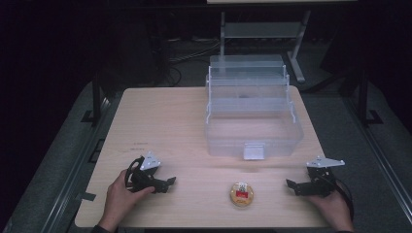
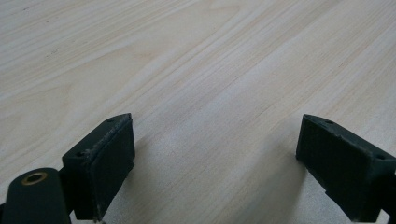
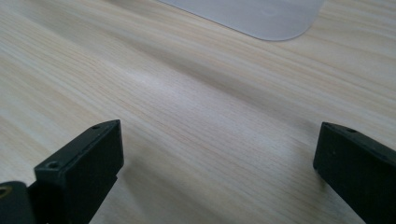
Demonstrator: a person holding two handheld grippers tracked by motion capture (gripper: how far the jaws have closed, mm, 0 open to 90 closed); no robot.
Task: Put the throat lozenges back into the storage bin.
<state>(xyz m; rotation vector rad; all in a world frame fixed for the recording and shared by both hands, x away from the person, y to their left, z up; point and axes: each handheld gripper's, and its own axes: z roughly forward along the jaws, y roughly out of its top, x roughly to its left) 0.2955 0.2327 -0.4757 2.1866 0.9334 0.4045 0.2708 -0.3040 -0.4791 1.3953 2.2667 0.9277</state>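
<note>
A clear plastic box [image 1: 252, 121] with its lid tipped up behind it stands at the back right of the wooden table [image 1: 160, 126]. A small round tin [image 1: 241, 194] with a red and yellow label lies near the front edge, between my two hands. My left gripper [image 1: 167, 183] rests low on the table at the front left, jaws wide apart and nothing between them [image 2: 215, 158]. At the front right my right gripper [image 1: 291, 187] also sits low and open over bare wood [image 3: 219, 163]. A corner of the clear box [image 3: 261, 16] shows at the top of the right gripper view.
The box has a small clear latch tab [image 1: 253, 151] on its front wall, facing me. Bare wood lies between box and tin. Dark floor, a metal stand [image 1: 262, 29] and cables lie beyond the table's far edge.
</note>
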